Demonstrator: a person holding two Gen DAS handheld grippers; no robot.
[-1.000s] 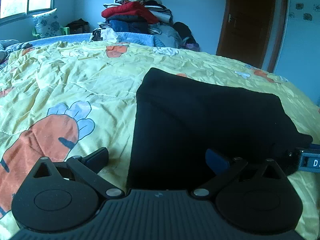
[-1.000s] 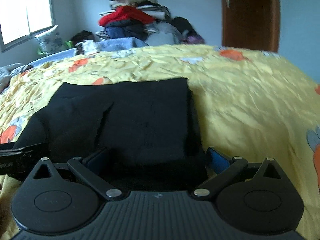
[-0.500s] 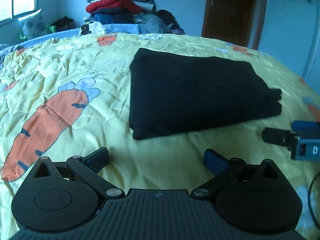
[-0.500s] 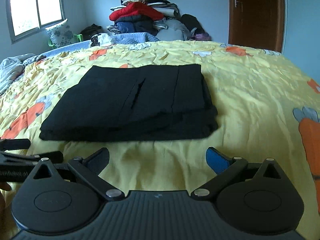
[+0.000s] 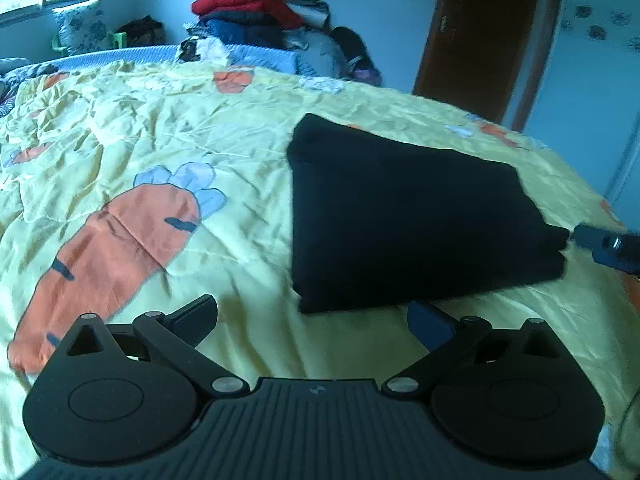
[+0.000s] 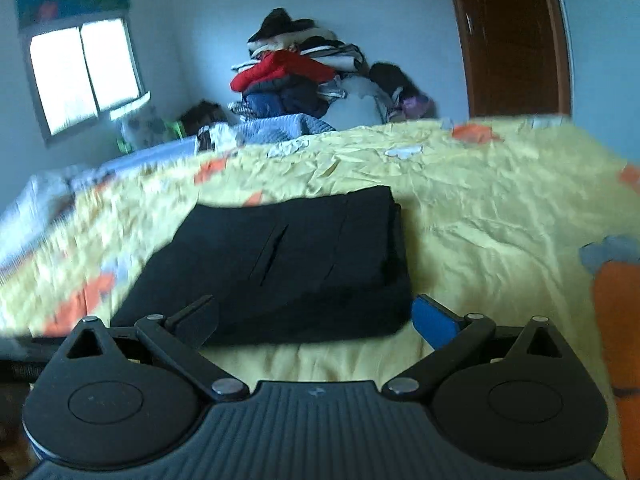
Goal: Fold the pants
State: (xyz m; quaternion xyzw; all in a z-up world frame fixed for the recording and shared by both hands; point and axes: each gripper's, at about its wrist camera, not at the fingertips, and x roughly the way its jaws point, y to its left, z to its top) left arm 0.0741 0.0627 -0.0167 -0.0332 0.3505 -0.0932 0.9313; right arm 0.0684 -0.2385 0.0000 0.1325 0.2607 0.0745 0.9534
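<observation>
Black pants (image 5: 412, 216) lie folded into a flat rectangle on the yellow carrot-print bedspread (image 5: 160, 152). My left gripper (image 5: 312, 320) is open just short of the bundle's near left corner, with nothing between its fingers. In the right wrist view the same folded pants (image 6: 288, 268) sit straight ahead, and my right gripper (image 6: 316, 316) is open at their near edge, empty. The right gripper's tip (image 5: 608, 246) also shows at the far right edge of the left wrist view, beside the pants' right end.
A tall heap of clothes (image 6: 296, 76) stands past the bed's far edge against the wall. A brown door (image 5: 488, 36) is at the back right, a window (image 6: 84, 72) at the back left. The bedspread (image 6: 500, 208) stretches out around the pants.
Both grippers drew back from the pants half a second ago and have now moved closer and lower toward the near edge again. The pants stayed folded in place.
</observation>
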